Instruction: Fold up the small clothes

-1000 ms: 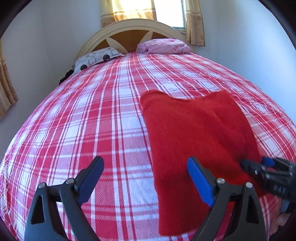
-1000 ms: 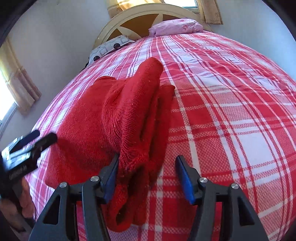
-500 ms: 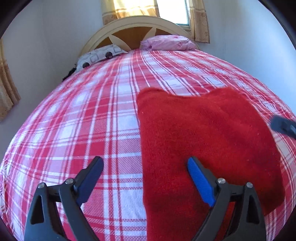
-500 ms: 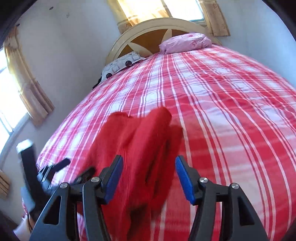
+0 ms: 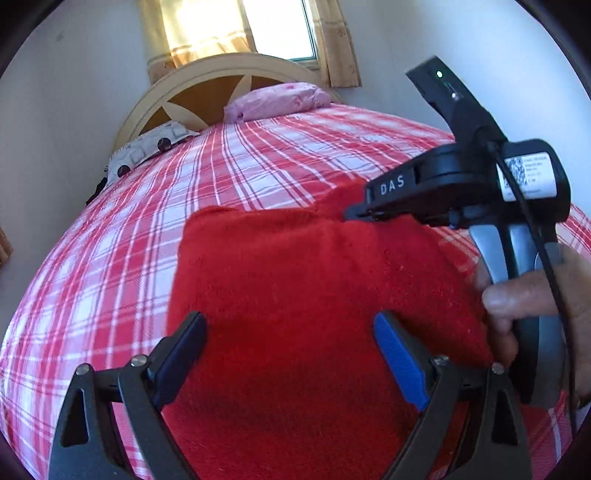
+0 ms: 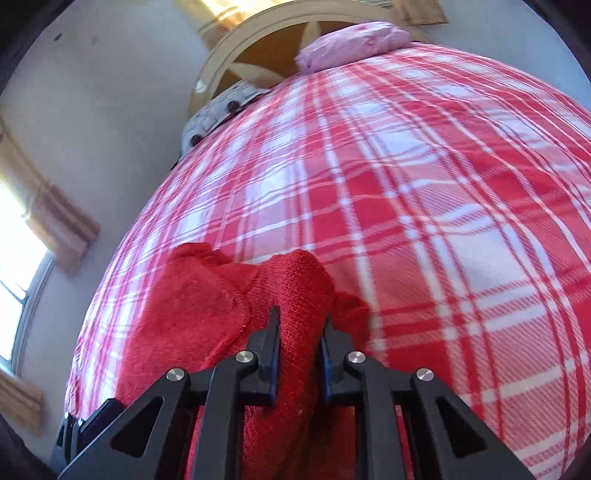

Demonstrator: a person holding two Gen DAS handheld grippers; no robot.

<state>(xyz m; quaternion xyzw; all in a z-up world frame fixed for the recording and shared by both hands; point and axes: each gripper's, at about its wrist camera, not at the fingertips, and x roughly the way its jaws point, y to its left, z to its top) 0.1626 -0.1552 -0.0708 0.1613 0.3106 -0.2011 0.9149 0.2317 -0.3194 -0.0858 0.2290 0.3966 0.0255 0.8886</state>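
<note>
Red knit garment: right claw, earlier spread, closing on bunched fold; left claw spread, now over cloth.

garment: red knit sweater, fuzzy, part folded
pose: mostly flat, one ribbed fold raised
place: spread between and beyond the left jaws; raised fold pinched between the closing right jaws, on the plaid bedsheet

Bed with red plaid sheet, arched headboard, two pillows, white walls, sunlit curtained window behind.
</note>
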